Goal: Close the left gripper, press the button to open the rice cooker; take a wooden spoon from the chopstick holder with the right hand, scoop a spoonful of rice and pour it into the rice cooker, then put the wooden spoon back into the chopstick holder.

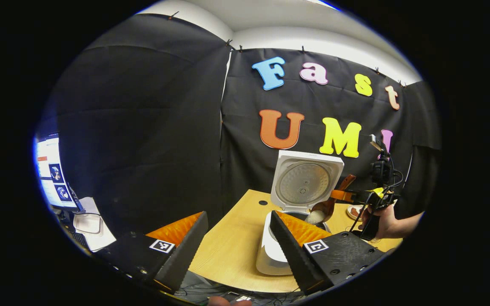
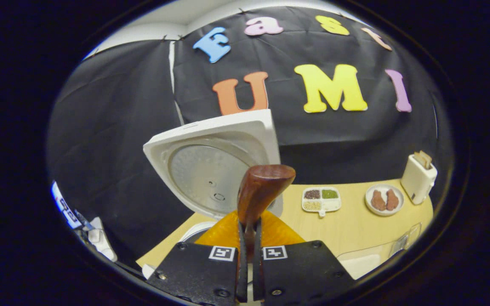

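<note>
Black cloth walls [image 1: 143, 127], wooden table [image 1: 232, 242], white ceiling [image 1: 270, 17].

A white toaster [image 2: 417, 178] with bread slices in its slots stands at the far right of the wooden bench [image 2: 347, 229]. Just left of the toaster sits a round plate [image 2: 384, 199] holding two brown pieces. Further left of the toaster lies a white divided tray [image 2: 321, 199] of grains. A lit monitor [image 1: 51, 172] stands off the bench.

No readable text, brand or number stands on any thing here. The square black-and-white markers on each tool carry only a pattern, no letters.
</note>
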The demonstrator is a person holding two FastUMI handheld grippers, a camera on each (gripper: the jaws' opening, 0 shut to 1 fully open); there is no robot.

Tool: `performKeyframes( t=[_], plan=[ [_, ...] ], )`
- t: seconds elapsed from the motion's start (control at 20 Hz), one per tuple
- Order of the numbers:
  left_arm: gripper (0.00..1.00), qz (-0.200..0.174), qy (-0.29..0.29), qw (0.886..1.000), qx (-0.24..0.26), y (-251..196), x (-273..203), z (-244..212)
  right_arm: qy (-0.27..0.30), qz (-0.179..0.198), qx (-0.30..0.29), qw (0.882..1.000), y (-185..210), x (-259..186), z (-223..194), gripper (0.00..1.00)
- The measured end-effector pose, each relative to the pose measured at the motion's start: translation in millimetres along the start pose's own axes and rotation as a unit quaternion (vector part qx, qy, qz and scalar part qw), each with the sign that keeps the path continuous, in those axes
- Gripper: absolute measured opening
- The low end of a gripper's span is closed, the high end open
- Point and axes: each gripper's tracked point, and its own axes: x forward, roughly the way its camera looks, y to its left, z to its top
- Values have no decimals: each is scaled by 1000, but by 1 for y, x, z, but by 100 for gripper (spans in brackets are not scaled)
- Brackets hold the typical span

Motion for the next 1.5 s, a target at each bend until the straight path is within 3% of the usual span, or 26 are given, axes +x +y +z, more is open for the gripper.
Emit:
performKeyframes(
  t=[0.3,0.7,1.1,1.35,1.5],
  plan=[
    [95,1,-11,1000,-3,2,-2,4,-45,27,-139,989,36,-12,21,10],
    [95,-2,-18,1000,-15,4,-9,6,-90,38,-262,960,65,-32,37,11],
    [95,-9,-30,999,-25,-1,-12,15,-81,47,-212,973,61,-37,46,11],
    [95,-18,-31,999,-22,-26,-8,20,-64,56,-136,987,46,-44,58,10],
    [95,-26,-35,999,-18,-45,-7,25,-60,60,-76,993,22,-74,68,10]
  ],
)
